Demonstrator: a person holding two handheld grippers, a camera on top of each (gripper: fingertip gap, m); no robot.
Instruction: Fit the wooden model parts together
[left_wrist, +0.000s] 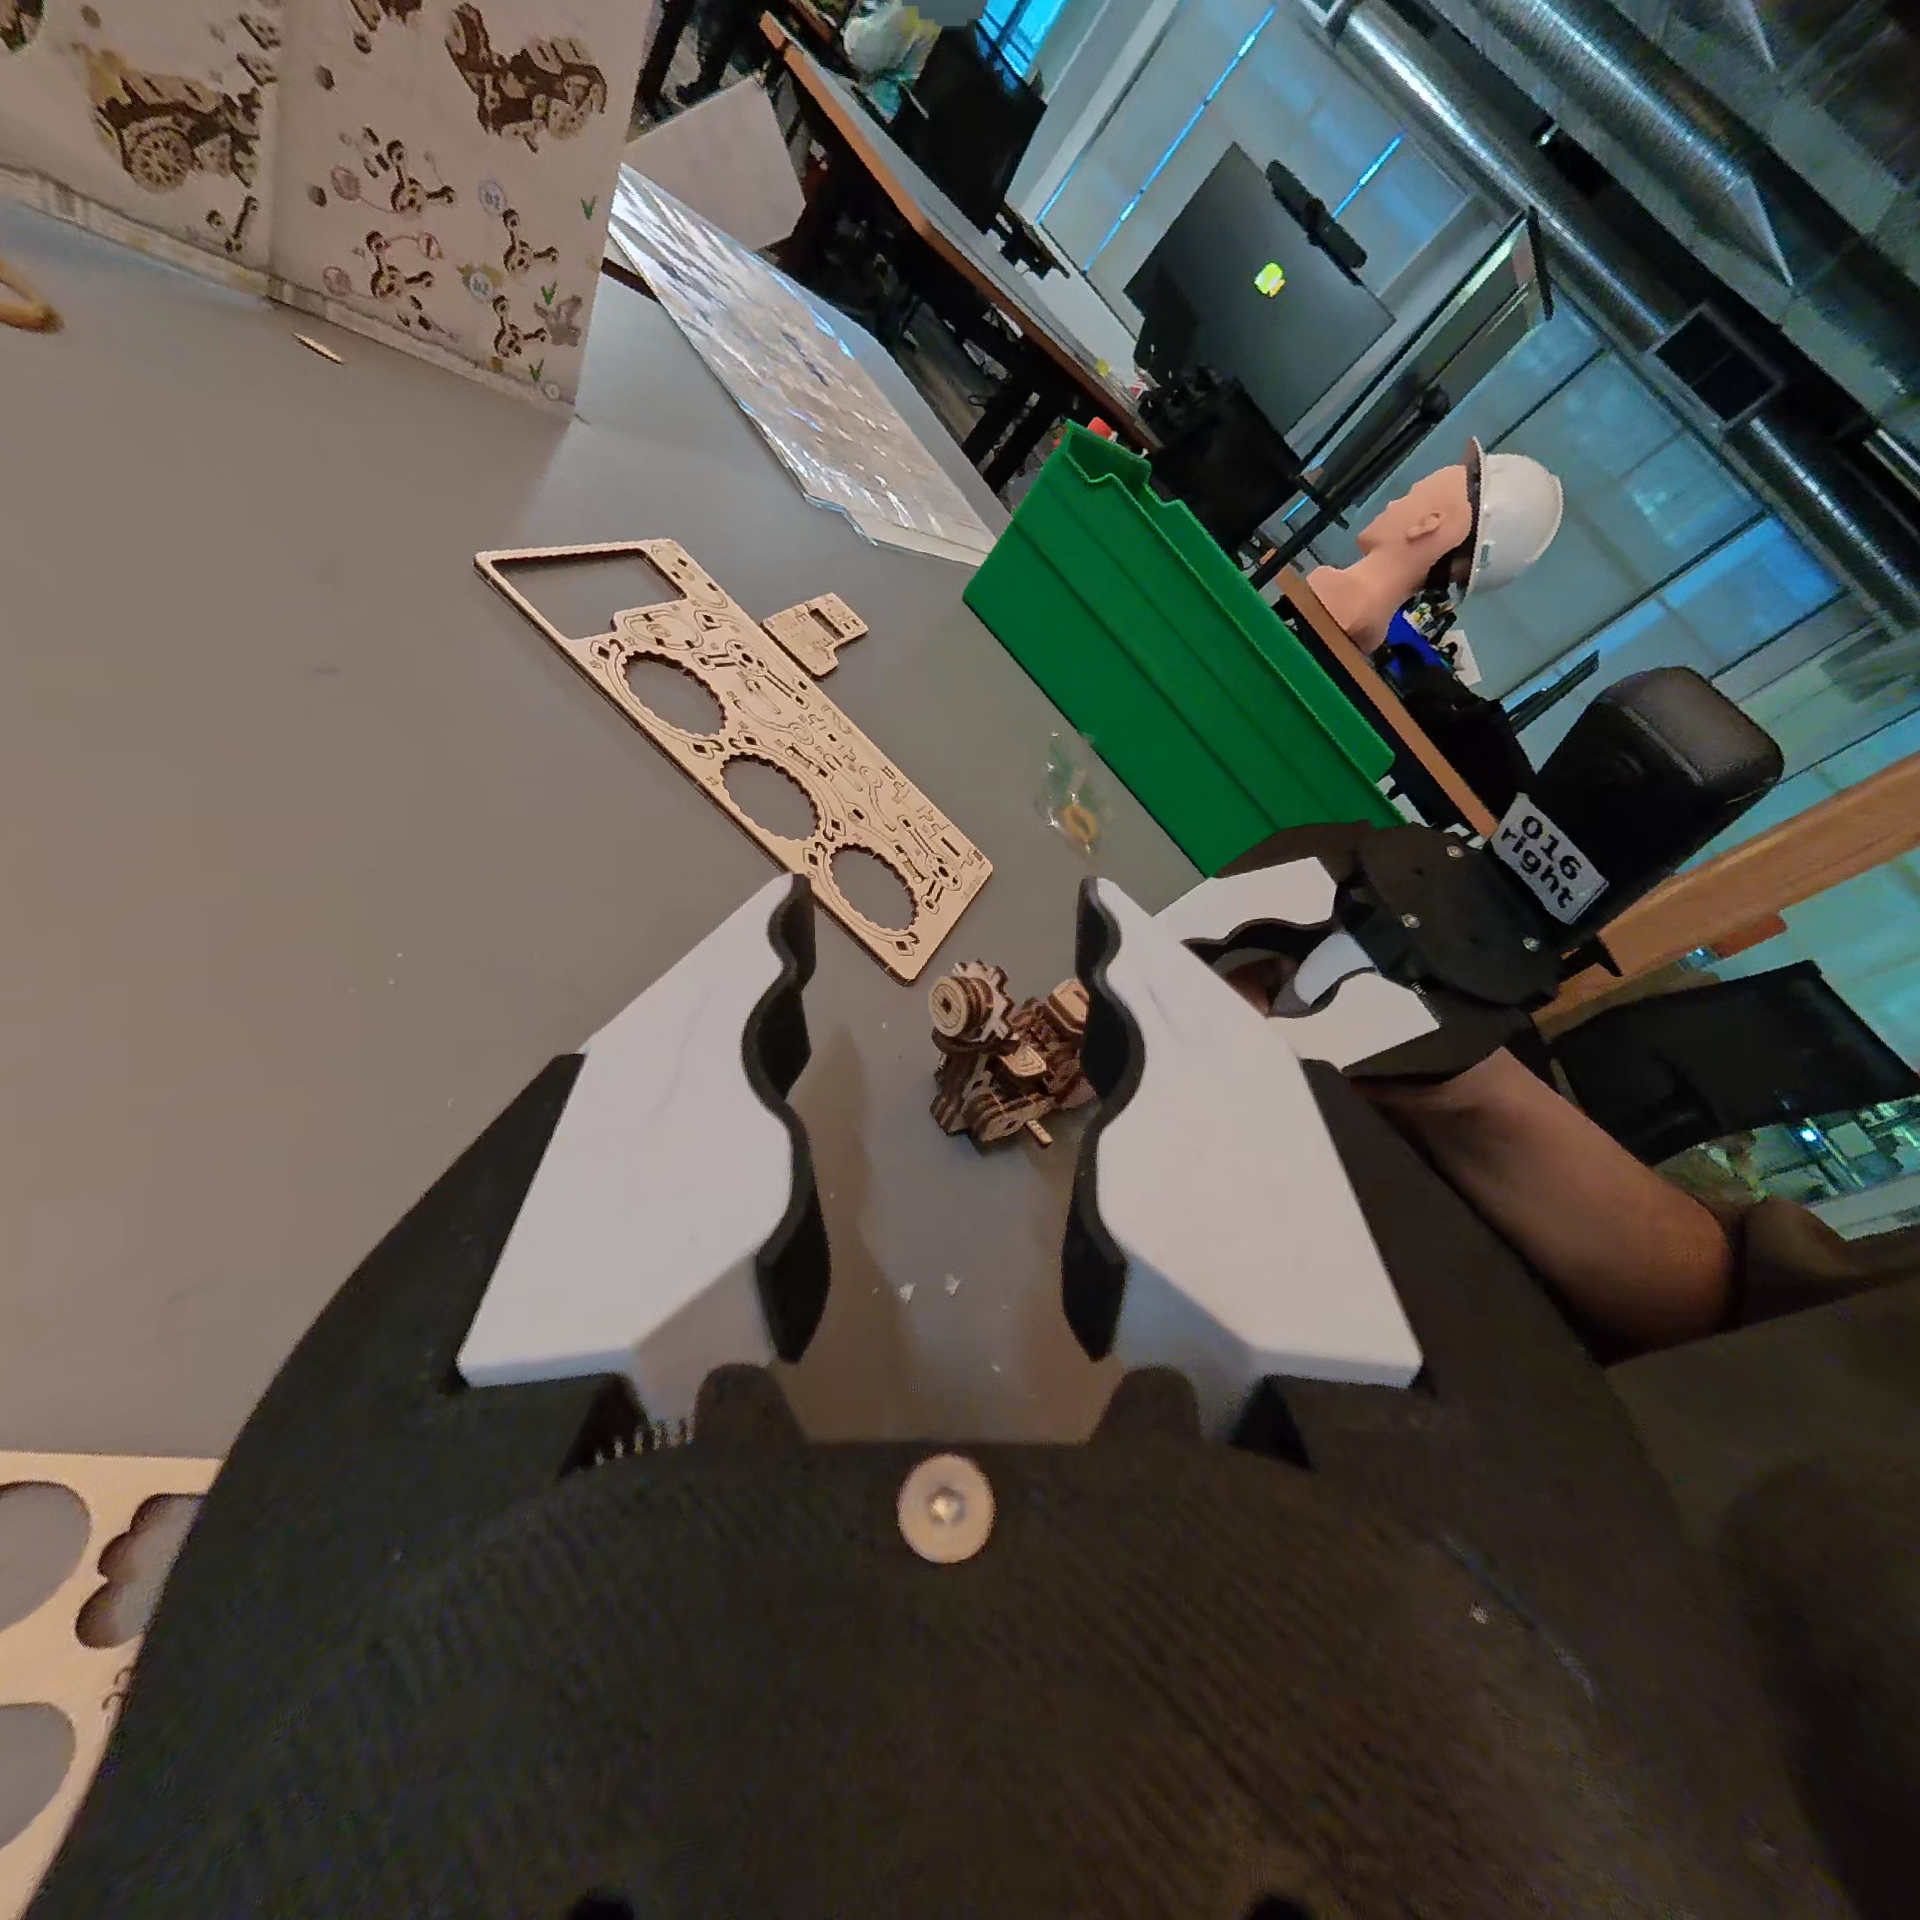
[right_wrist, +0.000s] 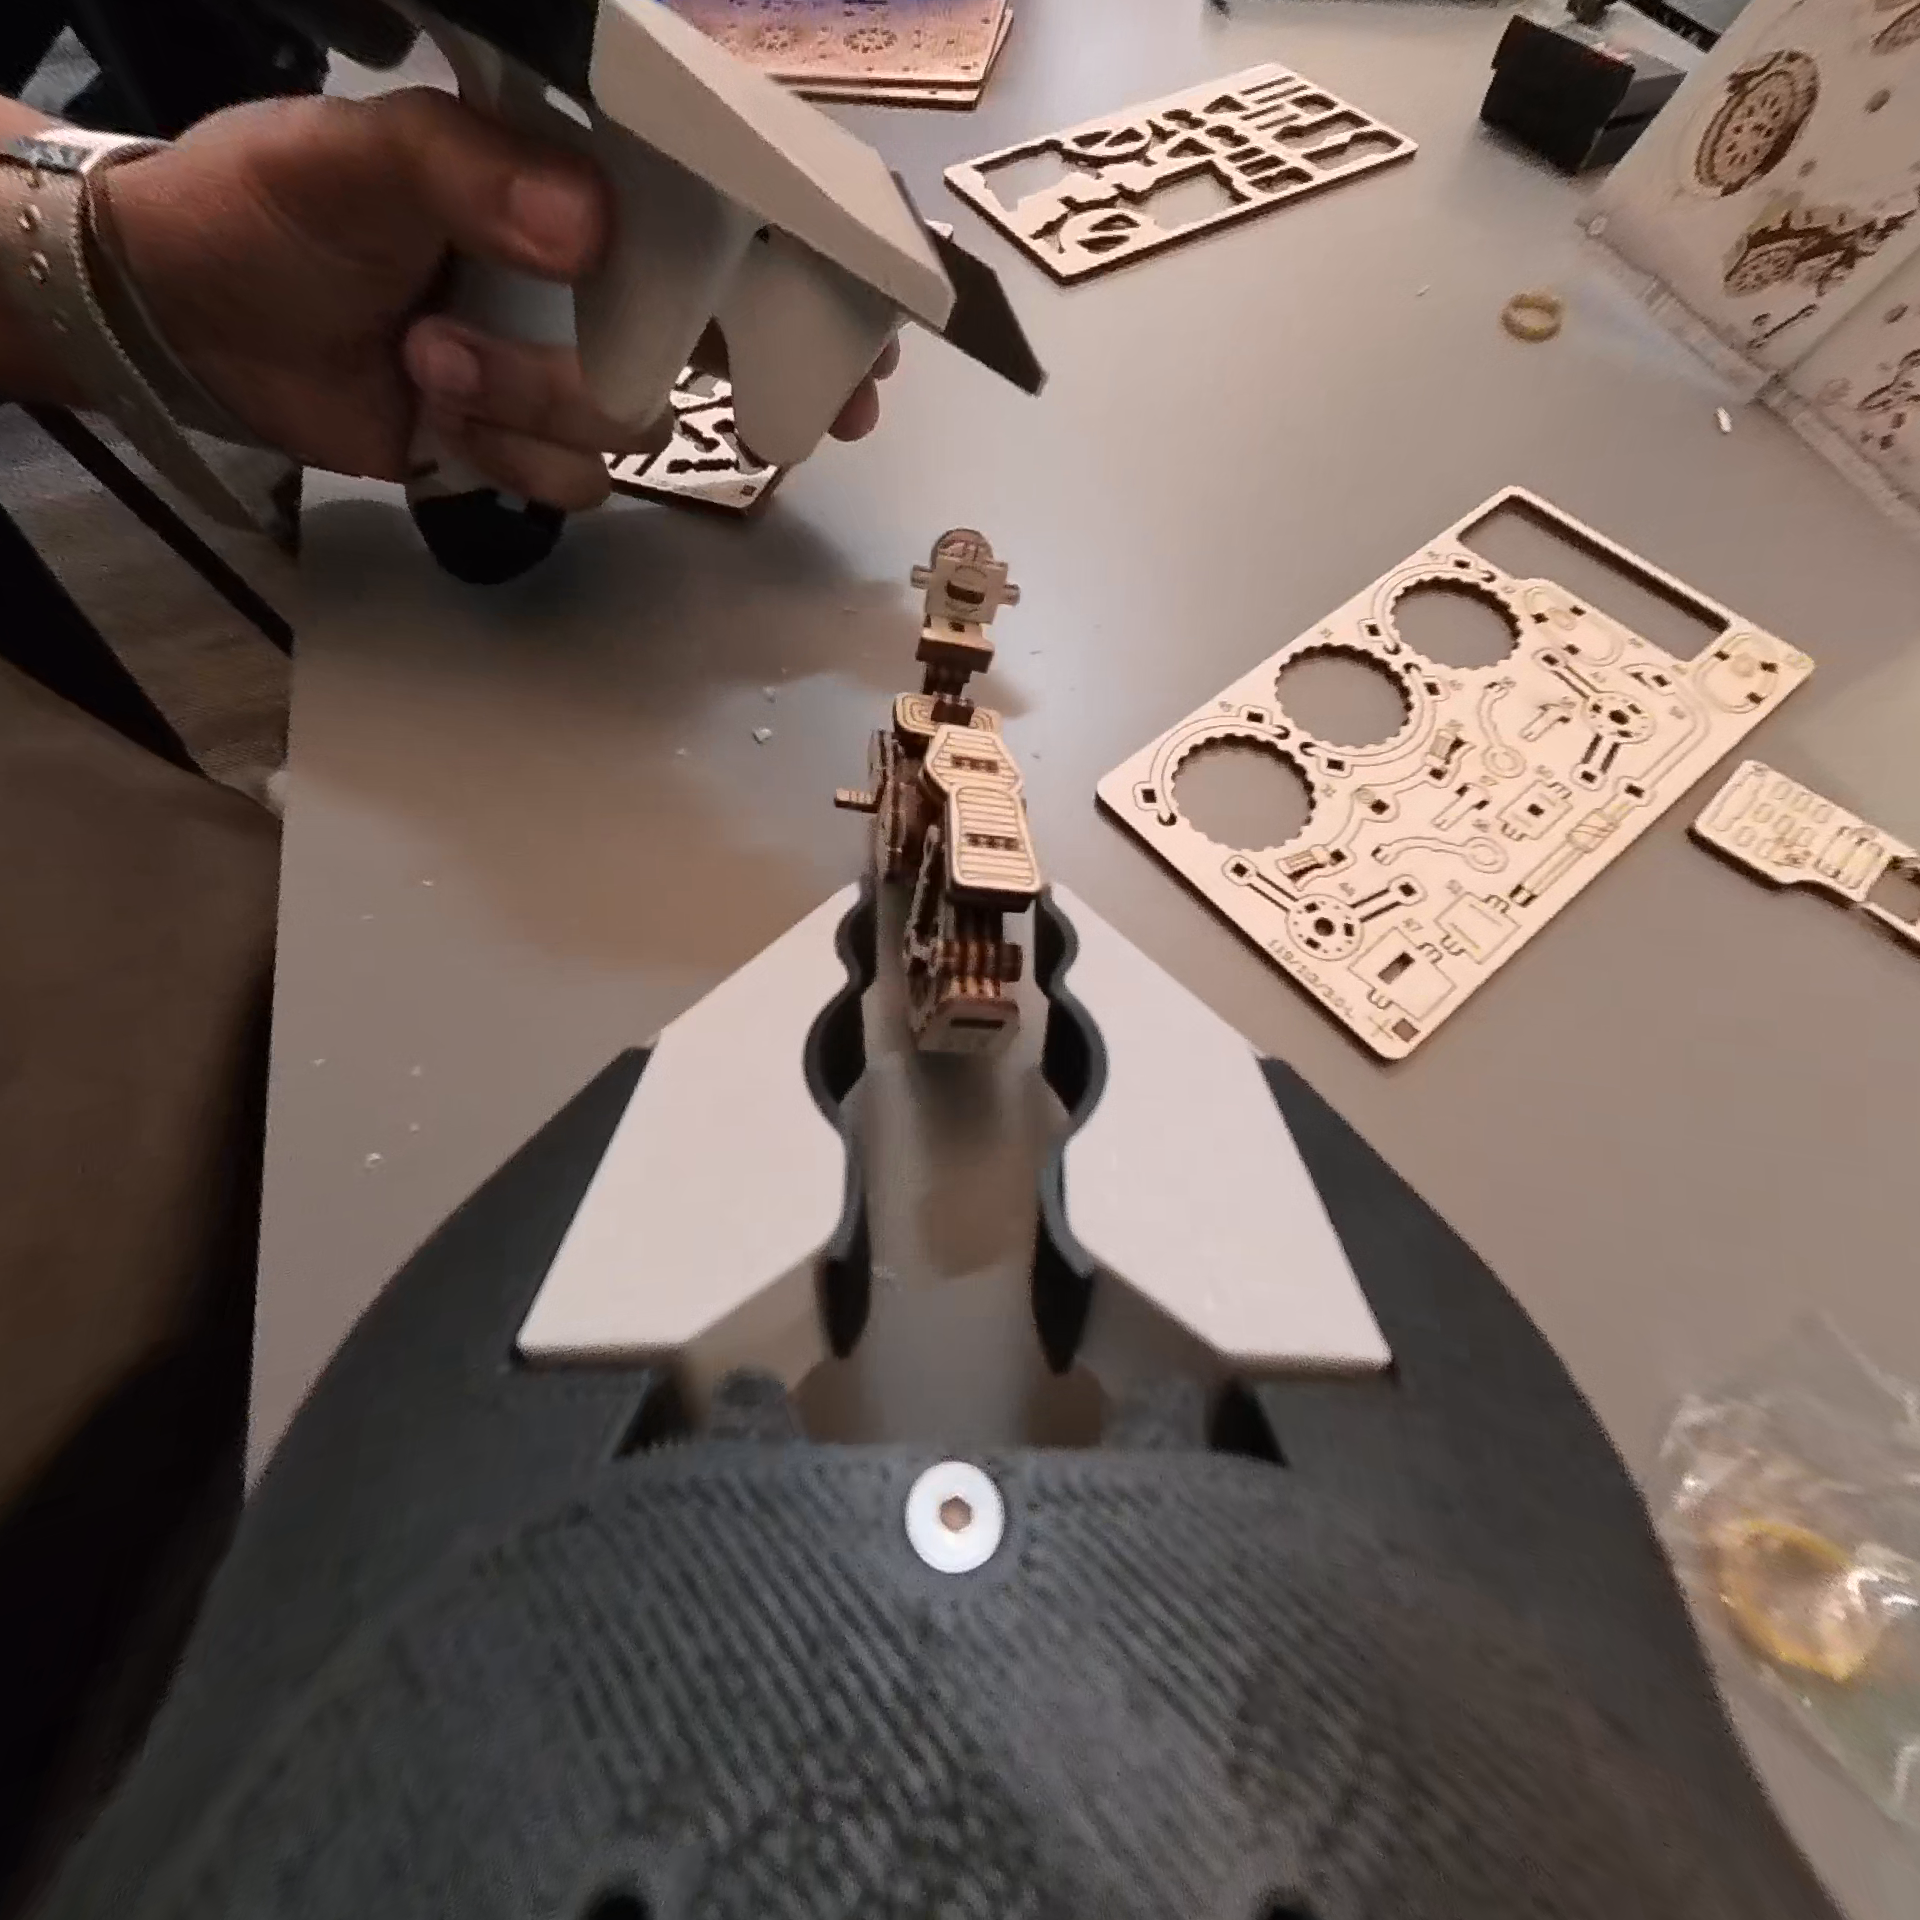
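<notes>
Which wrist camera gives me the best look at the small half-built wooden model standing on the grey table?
The right wrist view: the small half-built wooden model sits centred, lit and unobstructed, reaching between the open right gripper fingers. In the left wrist view the model is smaller, darker and partly hidden behind one finger of the open left gripper.

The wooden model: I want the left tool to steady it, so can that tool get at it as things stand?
Probably yes. The left tool is open and empty, and the wooden model stands just ahead on bare table. The right tool already straddles its other end, so room is tight.
</notes>
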